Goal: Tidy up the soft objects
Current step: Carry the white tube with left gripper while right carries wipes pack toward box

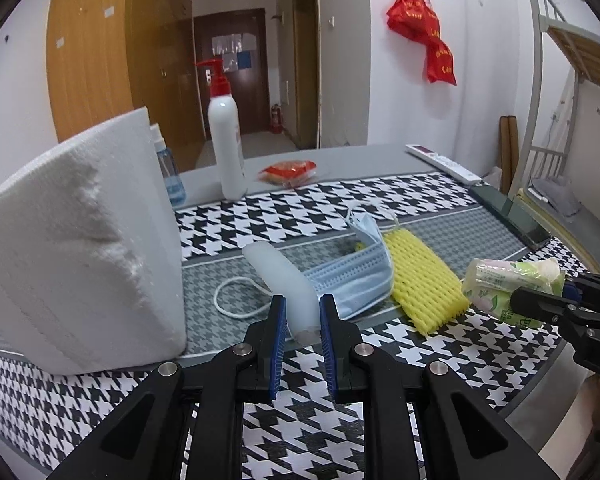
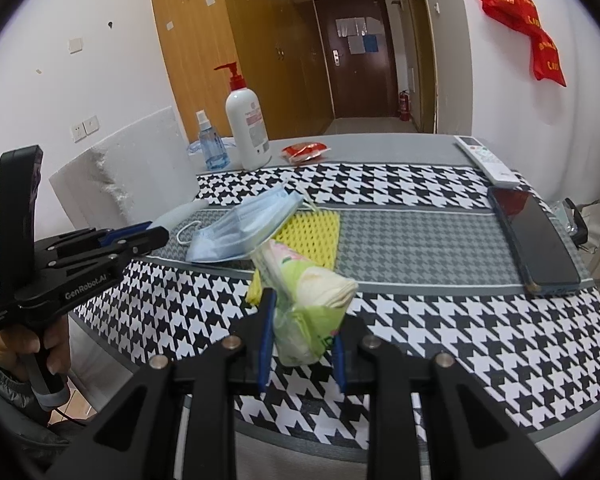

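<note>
Gripping both: my left gripper (image 1: 302,316) closes around the tube (image 1: 284,280), my right gripper (image 2: 302,340) pinches the tissues (image 2: 312,300). Mask (image 1: 356,276) and yellow net (image 1: 424,276) lie unsorted; sorting looks barely begun.

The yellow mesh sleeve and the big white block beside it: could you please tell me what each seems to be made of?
The yellow mesh sleeve looks like soft foam netting, matte, given its open diamond-shaped holes and puffy strands. The big white block appears to be expanded polystyrene foam, matte, judging by its grainy surface and the crumbly gouge broken out of its face.
</note>
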The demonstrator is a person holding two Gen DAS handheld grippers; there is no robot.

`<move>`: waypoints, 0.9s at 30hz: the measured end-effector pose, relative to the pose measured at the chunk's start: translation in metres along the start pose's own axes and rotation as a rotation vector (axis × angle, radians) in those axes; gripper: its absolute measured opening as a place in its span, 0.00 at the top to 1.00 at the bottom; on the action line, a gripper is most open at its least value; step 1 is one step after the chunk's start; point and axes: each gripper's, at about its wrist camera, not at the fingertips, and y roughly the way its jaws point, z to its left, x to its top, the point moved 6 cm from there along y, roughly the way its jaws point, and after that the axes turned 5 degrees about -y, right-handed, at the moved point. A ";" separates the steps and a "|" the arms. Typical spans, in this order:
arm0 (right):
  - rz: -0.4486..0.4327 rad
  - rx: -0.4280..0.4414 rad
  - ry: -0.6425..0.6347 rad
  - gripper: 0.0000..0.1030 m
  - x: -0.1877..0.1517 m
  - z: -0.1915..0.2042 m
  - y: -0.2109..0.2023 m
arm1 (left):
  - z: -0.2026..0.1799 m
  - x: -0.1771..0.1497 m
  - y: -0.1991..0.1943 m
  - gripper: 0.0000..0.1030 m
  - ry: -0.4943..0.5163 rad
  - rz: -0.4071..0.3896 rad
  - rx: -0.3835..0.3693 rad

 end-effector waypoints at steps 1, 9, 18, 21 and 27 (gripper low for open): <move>0.000 -0.002 -0.003 0.73 0.000 0.001 0.000 | 0.001 0.000 -0.001 0.82 0.001 -0.003 -0.001; -0.016 -0.006 -0.013 0.73 0.007 0.006 -0.005 | 0.003 0.004 -0.012 0.82 0.018 -0.045 -0.003; -0.030 -0.014 -0.027 0.73 0.014 0.016 -0.010 | 0.006 0.007 -0.029 0.82 0.049 -0.084 -0.034; -0.038 -0.018 -0.021 0.73 0.018 0.017 -0.012 | 0.007 0.010 -0.035 0.82 0.055 -0.098 -0.041; -0.062 -0.026 -0.023 0.73 0.025 0.023 -0.016 | 0.007 0.012 -0.044 0.82 0.075 -0.116 -0.056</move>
